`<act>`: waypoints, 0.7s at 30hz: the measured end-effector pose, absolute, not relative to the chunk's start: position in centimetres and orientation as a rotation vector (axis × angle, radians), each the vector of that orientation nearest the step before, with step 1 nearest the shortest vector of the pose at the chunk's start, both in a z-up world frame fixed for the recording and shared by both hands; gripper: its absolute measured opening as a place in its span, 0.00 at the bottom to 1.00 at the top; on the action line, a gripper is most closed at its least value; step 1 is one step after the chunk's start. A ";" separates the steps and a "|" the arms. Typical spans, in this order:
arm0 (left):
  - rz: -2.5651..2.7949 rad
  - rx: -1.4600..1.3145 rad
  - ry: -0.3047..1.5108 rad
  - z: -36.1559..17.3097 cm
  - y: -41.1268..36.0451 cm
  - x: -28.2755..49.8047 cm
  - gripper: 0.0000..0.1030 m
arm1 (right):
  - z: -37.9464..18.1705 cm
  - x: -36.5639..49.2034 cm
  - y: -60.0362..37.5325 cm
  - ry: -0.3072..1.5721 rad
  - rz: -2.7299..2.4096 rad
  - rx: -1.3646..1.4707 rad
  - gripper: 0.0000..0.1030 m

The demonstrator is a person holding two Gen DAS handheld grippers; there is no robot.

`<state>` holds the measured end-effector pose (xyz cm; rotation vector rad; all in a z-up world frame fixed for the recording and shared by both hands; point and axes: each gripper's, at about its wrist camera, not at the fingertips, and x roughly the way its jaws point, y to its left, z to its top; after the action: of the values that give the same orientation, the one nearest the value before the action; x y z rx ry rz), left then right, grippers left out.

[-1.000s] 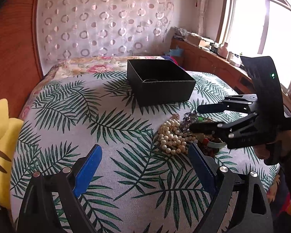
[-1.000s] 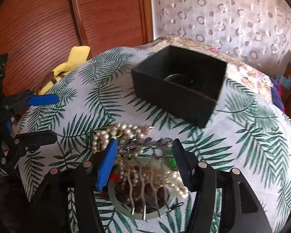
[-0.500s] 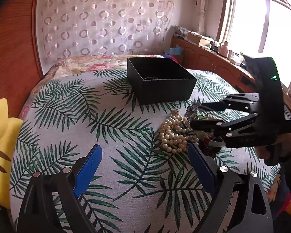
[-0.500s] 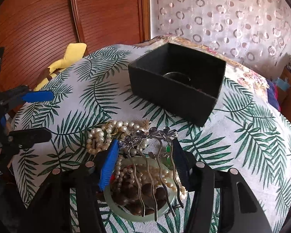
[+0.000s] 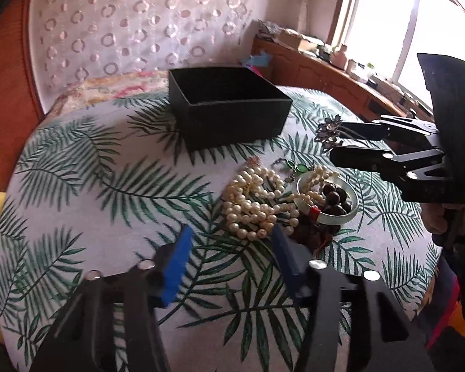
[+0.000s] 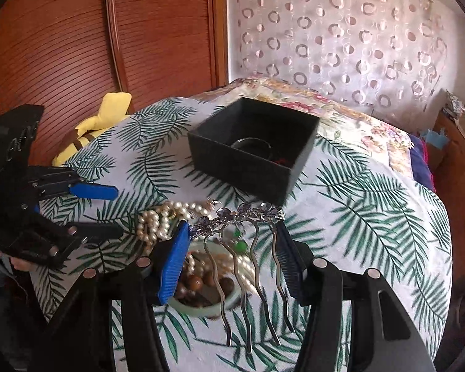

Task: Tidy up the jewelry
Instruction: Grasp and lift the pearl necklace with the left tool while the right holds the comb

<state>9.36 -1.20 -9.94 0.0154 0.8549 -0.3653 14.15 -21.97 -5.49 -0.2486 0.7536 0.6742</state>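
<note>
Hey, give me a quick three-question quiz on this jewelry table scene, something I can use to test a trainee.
1. True or false: the black box is empty.
2. What lies inside the green bangle? A) dark brown beads B) coins C) keys
3. Name the item clamped in the right gripper.

Key:
1. False. A dark ring lies on the floor of the box.
2. A. The dark brown beads lie inside it, with a strand of pearls draped over its rim.
3. The hair comb, which is held up above the pile.
</note>
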 end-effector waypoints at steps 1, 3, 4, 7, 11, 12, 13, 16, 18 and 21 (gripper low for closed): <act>-0.364 0.023 0.862 -10.0 -1.4 9.6 0.38 | -5.6 14.1 -22.2 0.755 0.673 -0.244 0.56; -0.362 0.038 0.876 -10.2 -1.8 10.2 0.30 | -5.7 13.9 -22.6 0.755 0.670 -0.236 0.56; -0.362 0.042 0.879 -10.3 -1.9 10.4 0.30 | -5.8 13.9 -22.7 0.754 0.669 -0.233 0.56; -0.354 0.063 0.891 -10.5 -2.2 11.1 0.25 | -5.7 13.7 -23.0 0.748 0.670 -0.221 0.56; -0.352 0.086 0.898 -10.8 -2.5 11.8 0.25 | -5.6 13.5 -23.1 0.742 0.674 -0.210 0.56; -0.350 0.093 0.897 -10.8 -2.6 11.8 0.15 | -5.6 13.5 -23.1 0.741 0.676 -0.209 0.56; -0.357 0.094 0.899 -10.8 -2.7 11.8 0.06 | -5.6 13.4 -23.2 0.742 0.677 -0.208 0.56; -0.369 0.084 0.891 -10.4 -2.7 11.4 0.06 | -5.6 13.3 -23.2 0.742 0.680 -0.209 0.56; -0.379 0.068 0.876 -9.9 -2.4 11.0 0.06 | -5.6 13.2 -23.1 0.742 0.680 -0.211 0.56; -0.384 0.054 0.840 -8.6 -2.1 10.1 0.06 | -5.6 13.2 -23.1 0.741 0.680 -0.211 0.56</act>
<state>10.14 -2.14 -8.55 0.0536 0.8398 -0.3845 13.21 -23.10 -5.63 -0.2108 0.7409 0.6800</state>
